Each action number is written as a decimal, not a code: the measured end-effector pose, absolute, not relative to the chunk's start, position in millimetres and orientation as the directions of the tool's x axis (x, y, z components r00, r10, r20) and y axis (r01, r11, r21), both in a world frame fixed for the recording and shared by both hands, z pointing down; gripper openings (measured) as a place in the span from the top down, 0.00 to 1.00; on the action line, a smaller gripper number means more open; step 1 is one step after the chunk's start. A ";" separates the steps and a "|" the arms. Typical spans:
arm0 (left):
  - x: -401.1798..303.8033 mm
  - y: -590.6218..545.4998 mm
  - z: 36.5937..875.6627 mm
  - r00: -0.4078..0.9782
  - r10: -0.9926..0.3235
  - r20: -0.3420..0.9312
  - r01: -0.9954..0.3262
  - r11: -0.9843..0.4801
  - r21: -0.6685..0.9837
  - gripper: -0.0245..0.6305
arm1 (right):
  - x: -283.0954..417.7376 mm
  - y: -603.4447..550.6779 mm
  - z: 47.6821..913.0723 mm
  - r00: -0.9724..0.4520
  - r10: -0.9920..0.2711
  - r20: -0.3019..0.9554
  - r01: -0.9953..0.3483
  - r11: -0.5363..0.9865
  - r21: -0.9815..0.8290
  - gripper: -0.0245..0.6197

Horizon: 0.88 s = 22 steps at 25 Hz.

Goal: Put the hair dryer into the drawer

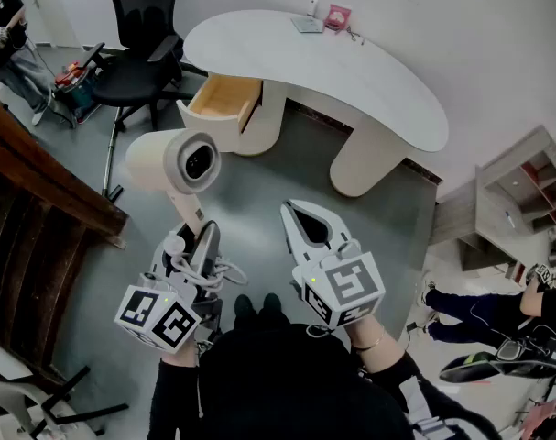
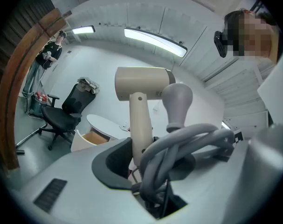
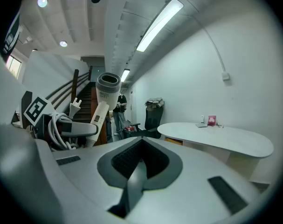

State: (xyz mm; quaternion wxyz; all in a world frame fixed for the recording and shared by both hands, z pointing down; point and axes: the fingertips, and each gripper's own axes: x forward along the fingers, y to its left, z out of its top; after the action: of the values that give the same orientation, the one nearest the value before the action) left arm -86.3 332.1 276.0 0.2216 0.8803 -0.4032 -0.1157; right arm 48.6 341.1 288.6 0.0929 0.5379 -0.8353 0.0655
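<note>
Two things to report: got the cream hair dryer point(image 1: 181, 163) clamped by its handle in the left gripper point(image 1: 200, 236), cord point(image 1: 220, 269) bunched in too, well short of the white desk's point(image 1: 351, 71) open drawer point(image 1: 224, 99), and got the right gripper point(image 1: 294, 216) pinched together on nothing.

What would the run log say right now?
left gripper: holds hair dryer | right gripper: shut, empty | drawer: open
</note>
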 end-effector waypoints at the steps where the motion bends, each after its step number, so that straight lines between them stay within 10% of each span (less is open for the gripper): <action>1: -86.0 333.8 275.8 0.648 -0.761 -0.024 -0.658 -0.576 0.486 0.72 | 49.3 342.6 288.5 -0.403 -0.886 0.228 -0.911 0.412 -0.011 0.95; 22: -80.2 336.8 273.5 0.608 -0.793 -0.027 -0.674 -0.534 0.510 0.72 | 74.7 351.7 300.4 -0.412 -0.873 0.262 -0.907 0.419 -0.028 0.95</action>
State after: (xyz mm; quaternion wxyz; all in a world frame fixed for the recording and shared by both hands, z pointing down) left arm -80.2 336.8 273.5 0.2316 0.8664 -0.4234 -0.1285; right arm 74.7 351.7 300.4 0.1038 0.5324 -0.8360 0.0826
